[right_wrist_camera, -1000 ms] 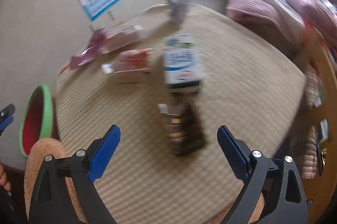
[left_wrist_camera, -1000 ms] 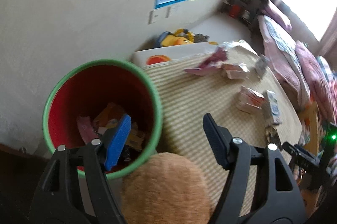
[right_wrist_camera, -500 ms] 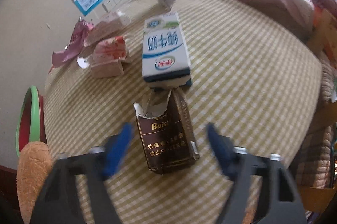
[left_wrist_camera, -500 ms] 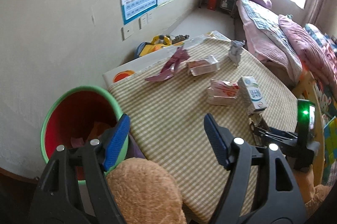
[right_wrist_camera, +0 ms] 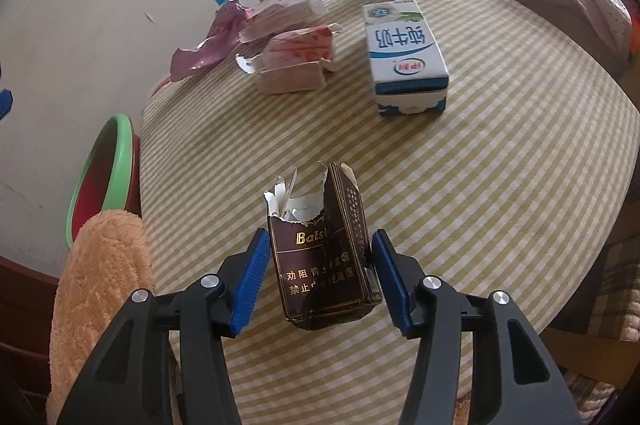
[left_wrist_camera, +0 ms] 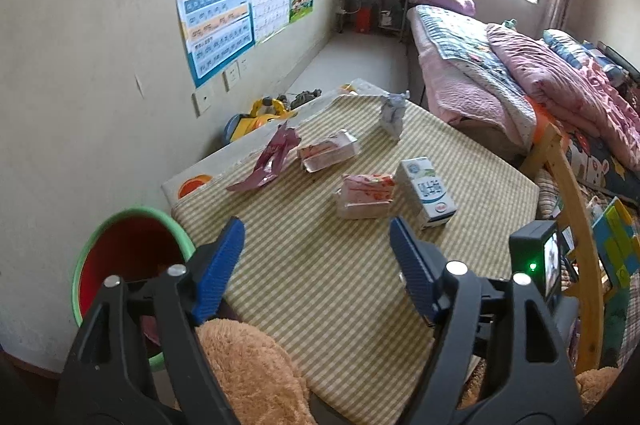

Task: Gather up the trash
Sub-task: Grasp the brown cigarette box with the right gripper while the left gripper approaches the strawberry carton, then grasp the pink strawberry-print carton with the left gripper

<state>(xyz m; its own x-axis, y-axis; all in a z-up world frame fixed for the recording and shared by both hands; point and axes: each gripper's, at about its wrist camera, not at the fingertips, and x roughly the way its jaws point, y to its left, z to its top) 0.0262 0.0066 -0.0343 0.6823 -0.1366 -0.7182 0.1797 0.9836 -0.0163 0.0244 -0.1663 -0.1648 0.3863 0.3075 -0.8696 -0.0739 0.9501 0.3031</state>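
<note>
My R gripper brackets the torn brown cigarette pack on the striped table, pads at its sides, contact unclear. L gripper wide, empty. Milk carton farther. Only L view shows inside the bin.

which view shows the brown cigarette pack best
The right wrist view: the brown cigarette pack sits centered between the right gripper pads, torn top and gold lettering clear. The left wrist view doesn't show it; that gripper's body blocks it.
</note>
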